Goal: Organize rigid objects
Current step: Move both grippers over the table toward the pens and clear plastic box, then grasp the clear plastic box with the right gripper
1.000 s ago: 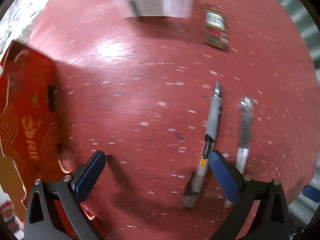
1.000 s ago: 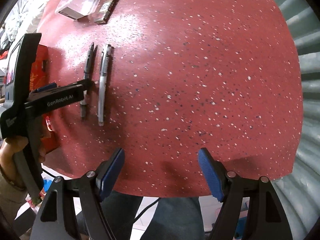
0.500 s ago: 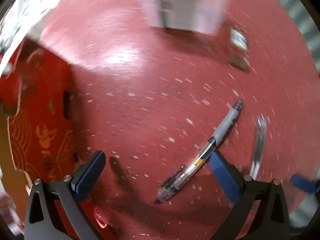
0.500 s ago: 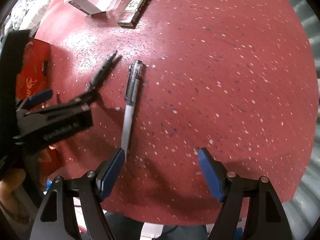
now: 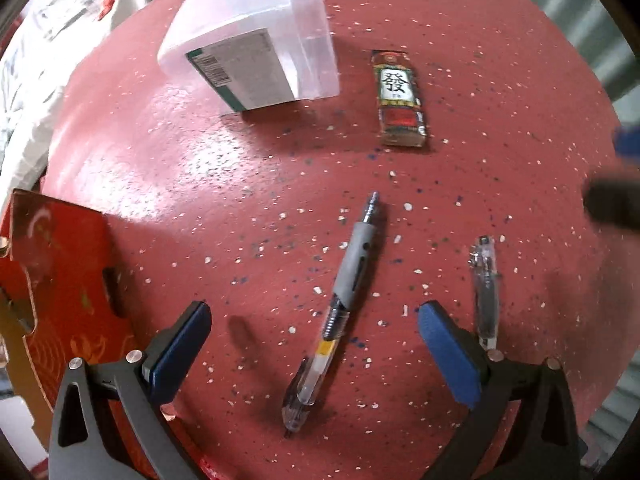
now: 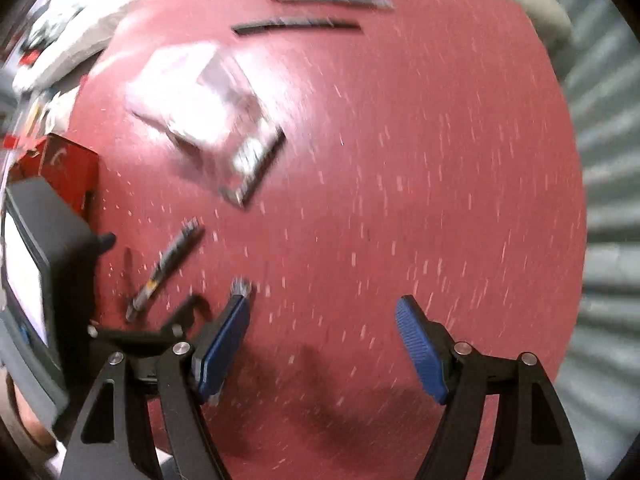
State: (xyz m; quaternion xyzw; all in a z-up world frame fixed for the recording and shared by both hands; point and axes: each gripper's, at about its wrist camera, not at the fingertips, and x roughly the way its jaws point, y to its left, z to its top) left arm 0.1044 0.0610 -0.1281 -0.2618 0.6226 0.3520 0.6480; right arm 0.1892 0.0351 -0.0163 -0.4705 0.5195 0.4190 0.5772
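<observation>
above the red table (image 5: pixel 240 168), the left gripper (image 5: pixel 312 344) is hanging released astride the grey pen (image 5: pixel 340 300), needing squarer alignment before clenching.

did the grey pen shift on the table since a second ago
Yes. The grey pen lay parallel to the clear pen; now it is angled, its lower end swung away from the clear pen while its tip stays near it.

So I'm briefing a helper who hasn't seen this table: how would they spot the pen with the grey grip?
Start from the round red speckled table. Below the clear plastic storage box, between the open blue-padded left gripper, lies the pen with a grey rubber grip. Unlike the all-clear pen beside it, it has a yellow band.
</observation>
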